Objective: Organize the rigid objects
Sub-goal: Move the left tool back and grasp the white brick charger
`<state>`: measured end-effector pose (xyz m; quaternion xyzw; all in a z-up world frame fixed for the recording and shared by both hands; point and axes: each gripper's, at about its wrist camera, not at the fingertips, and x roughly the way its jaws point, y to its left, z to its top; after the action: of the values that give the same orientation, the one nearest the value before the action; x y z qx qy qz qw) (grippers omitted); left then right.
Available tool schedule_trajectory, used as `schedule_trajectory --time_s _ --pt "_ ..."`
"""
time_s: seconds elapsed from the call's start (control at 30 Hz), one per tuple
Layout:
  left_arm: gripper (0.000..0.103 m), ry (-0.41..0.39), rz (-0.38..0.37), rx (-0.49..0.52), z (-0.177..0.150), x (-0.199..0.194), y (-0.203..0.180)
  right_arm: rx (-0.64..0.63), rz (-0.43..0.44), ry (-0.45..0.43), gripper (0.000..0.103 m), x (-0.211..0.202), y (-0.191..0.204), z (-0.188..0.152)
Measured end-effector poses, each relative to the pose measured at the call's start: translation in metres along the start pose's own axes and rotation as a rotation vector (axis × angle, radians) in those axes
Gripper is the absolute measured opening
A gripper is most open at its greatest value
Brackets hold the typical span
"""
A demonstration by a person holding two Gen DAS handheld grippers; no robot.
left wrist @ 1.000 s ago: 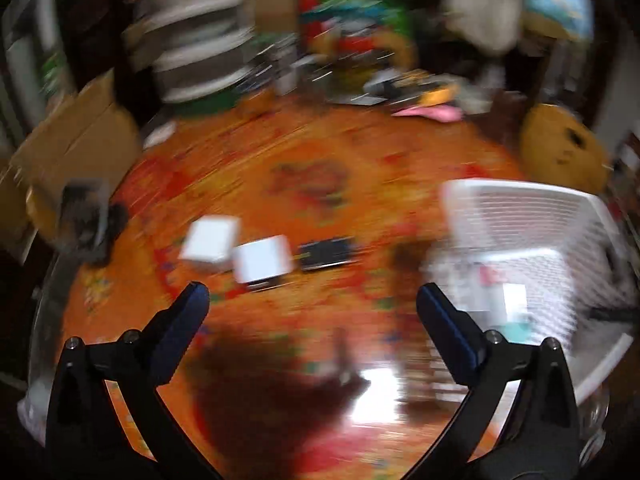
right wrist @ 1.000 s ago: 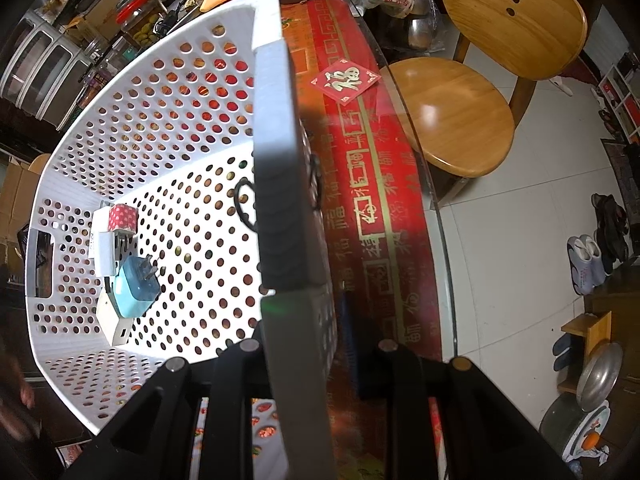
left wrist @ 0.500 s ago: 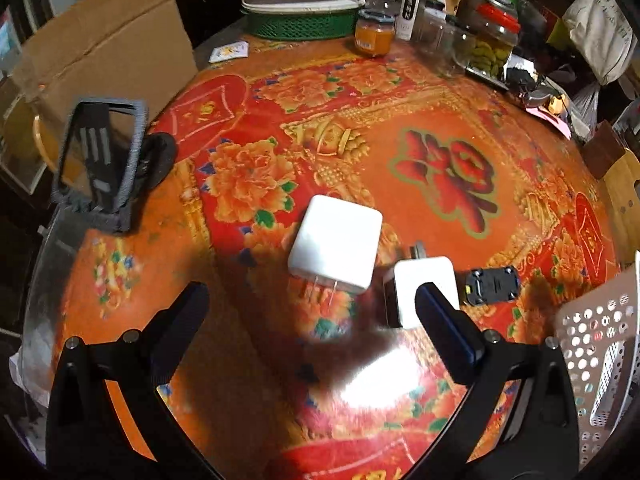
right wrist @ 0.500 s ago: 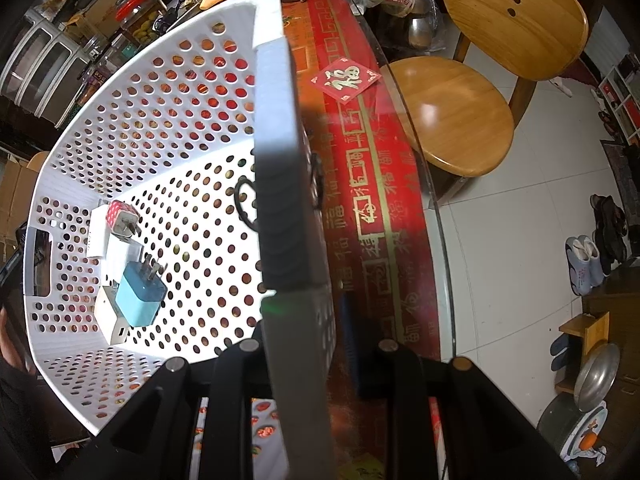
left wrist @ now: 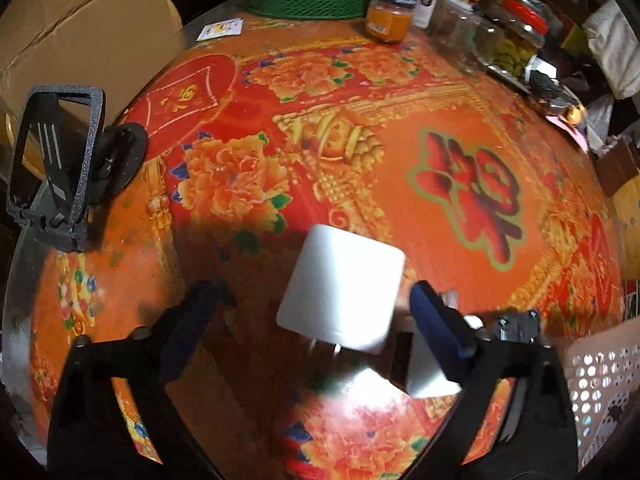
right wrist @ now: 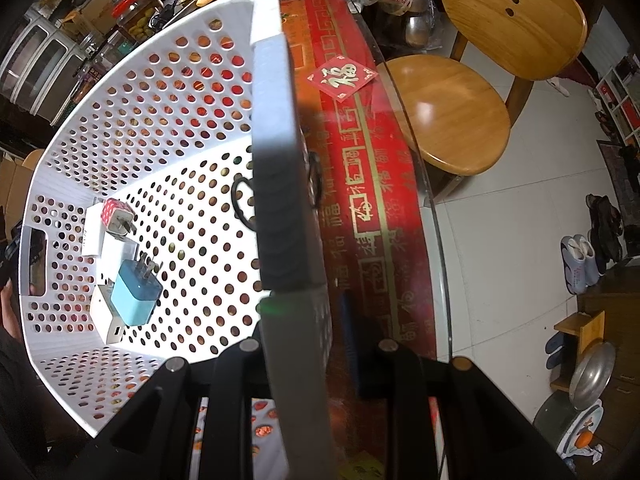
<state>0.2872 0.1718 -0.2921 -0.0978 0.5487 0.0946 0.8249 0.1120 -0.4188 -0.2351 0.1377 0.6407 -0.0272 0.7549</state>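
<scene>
Left wrist | red floral tablecloth (left wrist: 360, 128) | jars (left wrist: 508, 40) behind

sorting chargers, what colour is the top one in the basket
Light blue charger, clearest in the right wrist view.

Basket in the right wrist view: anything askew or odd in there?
Nothing damaged. The chargers sit in a loose heap in one corner of the white basket; the blue charger lies tilted on the white ones, prongs up. The right gripper is clamped on the basket's wall.

Left claw (left wrist: 316, 304) narrowing, right (right wrist: 296, 316) clamped
</scene>
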Motion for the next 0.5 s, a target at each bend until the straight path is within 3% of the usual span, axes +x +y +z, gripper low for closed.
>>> schedule_trajectory --time_s 0.23,0.37,0.5 --pt "0.080 0.017 -0.002 -0.002 -0.003 0.015 -0.004 -0.001 -0.005 0.002 0.022 -0.001 0.001 0.000" --pt "0.058 0.005 0.026 0.067 -0.007 0.014 -0.015 -0.002 -0.005 0.002 0.022 -0.001 0.001 0.000" --pt "0.056 0.010 0.020 0.092 -0.009 0.011 -0.022 -0.003 -0.009 0.006 0.022 0.000 0.001 0.000"
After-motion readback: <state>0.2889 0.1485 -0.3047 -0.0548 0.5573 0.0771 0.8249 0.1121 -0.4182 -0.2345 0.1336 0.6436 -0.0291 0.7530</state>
